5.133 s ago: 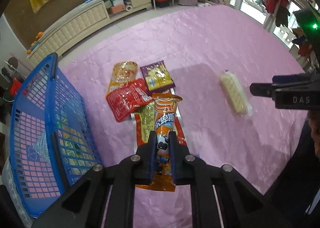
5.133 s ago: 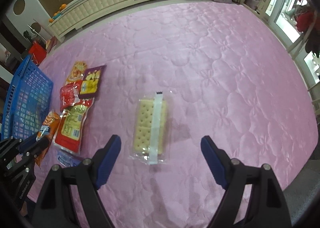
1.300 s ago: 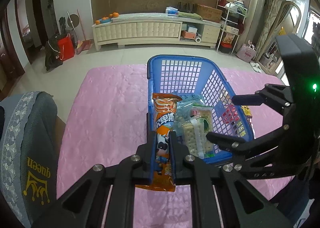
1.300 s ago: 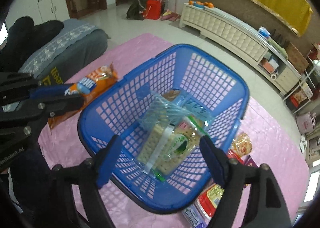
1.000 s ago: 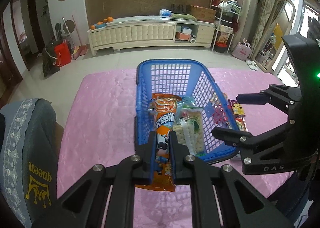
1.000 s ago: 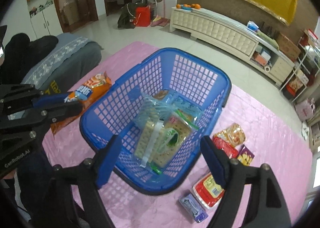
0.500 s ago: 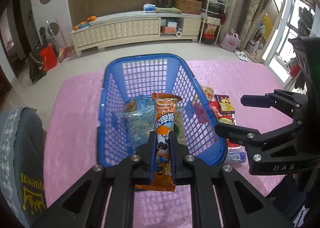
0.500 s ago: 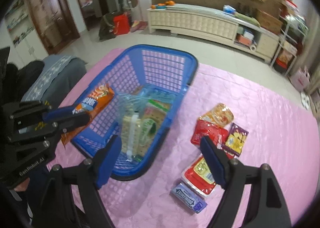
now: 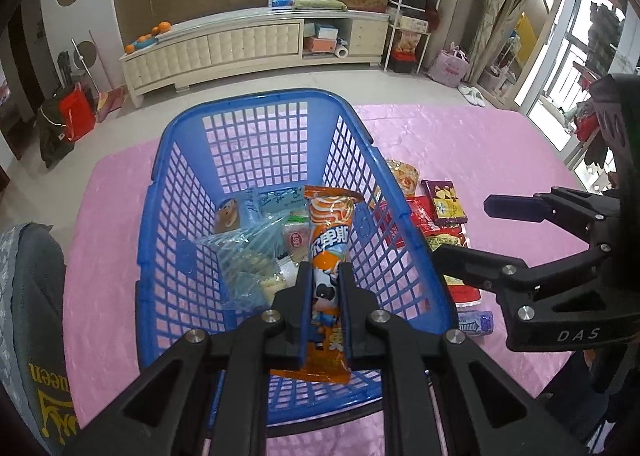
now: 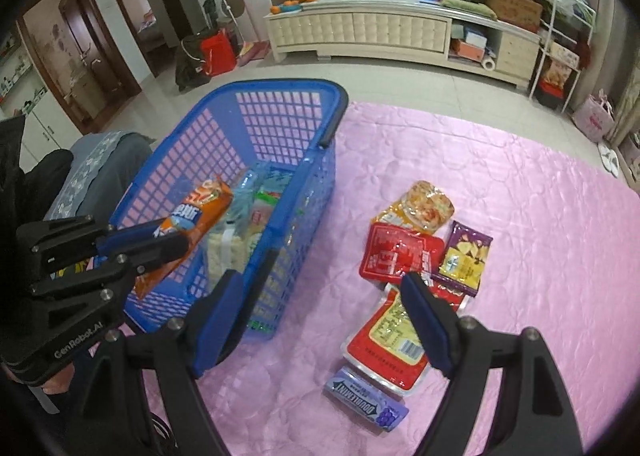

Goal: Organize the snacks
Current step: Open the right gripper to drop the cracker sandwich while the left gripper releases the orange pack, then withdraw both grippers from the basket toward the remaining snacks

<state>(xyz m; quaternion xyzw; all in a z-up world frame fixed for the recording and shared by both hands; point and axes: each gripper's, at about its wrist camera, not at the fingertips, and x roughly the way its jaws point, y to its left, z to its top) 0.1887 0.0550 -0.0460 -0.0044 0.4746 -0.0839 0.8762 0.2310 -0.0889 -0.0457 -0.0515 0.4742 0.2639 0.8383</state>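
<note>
Firmly clamped between left jaws, orange snack packet (image 9: pixel 329 252) overhangs blue basket (image 9: pixel 256 112).

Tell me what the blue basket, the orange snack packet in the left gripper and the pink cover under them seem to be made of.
Blue basket: looks like moulded glossy plastic, with an even lattice of holes and a thick smooth rim.
Orange snack packet: seemingly printed plastic film, glossy, with crimped ends.
Pink cover: probably satin-like quilted fabric, given its sheen and stitched puckers.
</note>
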